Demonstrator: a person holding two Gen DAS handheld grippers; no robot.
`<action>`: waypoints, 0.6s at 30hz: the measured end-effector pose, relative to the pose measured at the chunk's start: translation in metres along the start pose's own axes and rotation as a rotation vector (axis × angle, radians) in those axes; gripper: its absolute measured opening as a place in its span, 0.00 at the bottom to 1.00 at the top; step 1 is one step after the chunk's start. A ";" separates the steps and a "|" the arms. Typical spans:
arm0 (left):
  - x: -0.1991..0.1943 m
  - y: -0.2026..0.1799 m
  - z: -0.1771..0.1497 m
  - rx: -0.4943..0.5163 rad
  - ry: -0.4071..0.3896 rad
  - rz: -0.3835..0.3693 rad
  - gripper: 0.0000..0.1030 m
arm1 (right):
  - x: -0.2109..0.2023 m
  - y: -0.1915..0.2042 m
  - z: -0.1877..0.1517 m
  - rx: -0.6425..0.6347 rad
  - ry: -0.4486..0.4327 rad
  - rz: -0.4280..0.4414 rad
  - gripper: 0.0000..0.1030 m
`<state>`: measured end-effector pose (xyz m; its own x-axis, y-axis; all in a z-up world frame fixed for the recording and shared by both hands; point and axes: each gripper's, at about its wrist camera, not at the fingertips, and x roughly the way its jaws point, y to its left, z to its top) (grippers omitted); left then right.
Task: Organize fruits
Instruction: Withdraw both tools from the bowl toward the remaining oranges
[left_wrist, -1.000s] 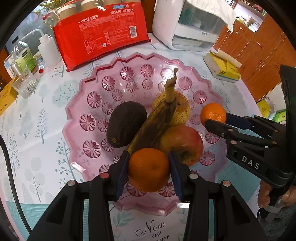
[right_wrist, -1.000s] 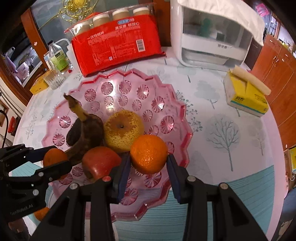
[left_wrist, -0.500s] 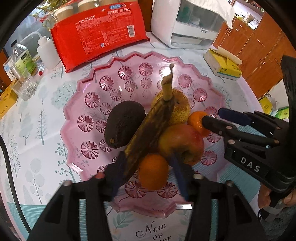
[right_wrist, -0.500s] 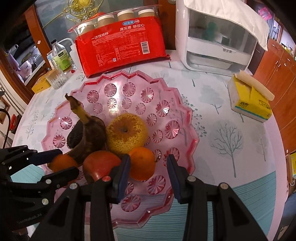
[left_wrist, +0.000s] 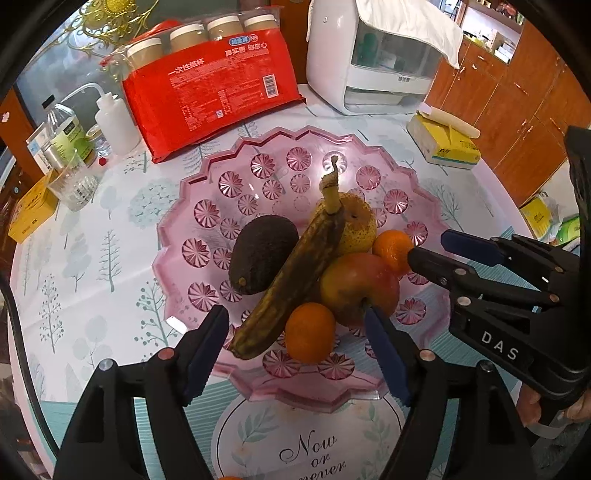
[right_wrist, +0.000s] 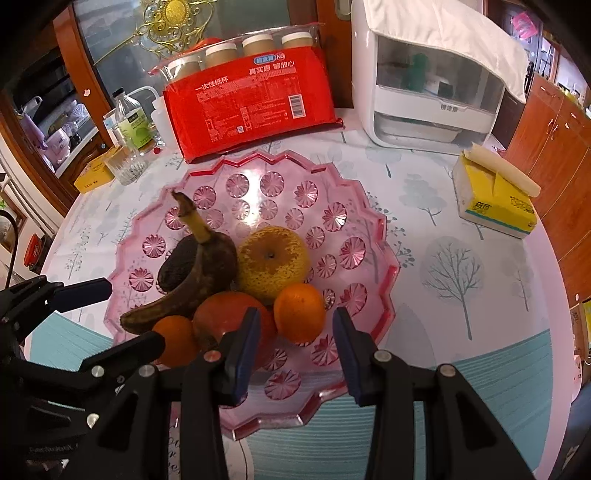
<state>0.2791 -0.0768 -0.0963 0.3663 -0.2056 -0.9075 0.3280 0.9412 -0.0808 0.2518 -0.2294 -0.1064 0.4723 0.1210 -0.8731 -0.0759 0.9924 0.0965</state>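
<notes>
Your left gripper (left_wrist: 295, 354) is opening right now, blue pads spreading off the near tangerine (left_wrist: 310, 332), which sits free between them on the pink tray (left_wrist: 207, 177). Nothing is pinched there. Let the pads clear both sides of the fruit before you lift, and come straight up and back; the overripe banana (left_wrist: 295, 273) lies just off your left pad and leans across the pile, so a sideways drag could roll it.

Your right gripper (right_wrist: 291, 347) stands parted with nothing in it. The second tangerine (right_wrist: 299, 312) rests on the tray just ahead of its tips, beyond the pads, not touched by them. The left pad sits over the red apple (right_wrist: 229, 317) in the view; whether it touches I cannot tell. Back out along the gripper's own line so the apple stays put.

Now the tray itself: a scalloped pink dish with cut rosettes, holding six pieces bunched at the edge nearest your grippers. Dark avocado (left_wrist: 262, 253) on the far left of the group, banana propped on it, yellow pear (right_wrist: 273, 260) behind, apple in the middle, a tangerine at each flank. The far half of the tray is bare, so there's room ahead if you want to spread things out.
</notes>
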 end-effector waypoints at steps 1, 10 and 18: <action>-0.002 0.001 -0.001 -0.002 -0.001 0.001 0.73 | -0.001 0.000 -0.001 0.000 -0.001 -0.001 0.40; -0.023 0.005 -0.011 -0.014 -0.025 0.007 0.77 | -0.024 0.005 -0.009 0.003 -0.023 -0.010 0.40; -0.046 0.011 -0.024 -0.037 -0.047 0.004 0.83 | -0.049 0.012 -0.020 0.011 -0.042 -0.021 0.40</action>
<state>0.2445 -0.0506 -0.0653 0.4083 -0.2130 -0.8876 0.2943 0.9512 -0.0929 0.2100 -0.2235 -0.0724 0.5101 0.1011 -0.8542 -0.0564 0.9949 0.0840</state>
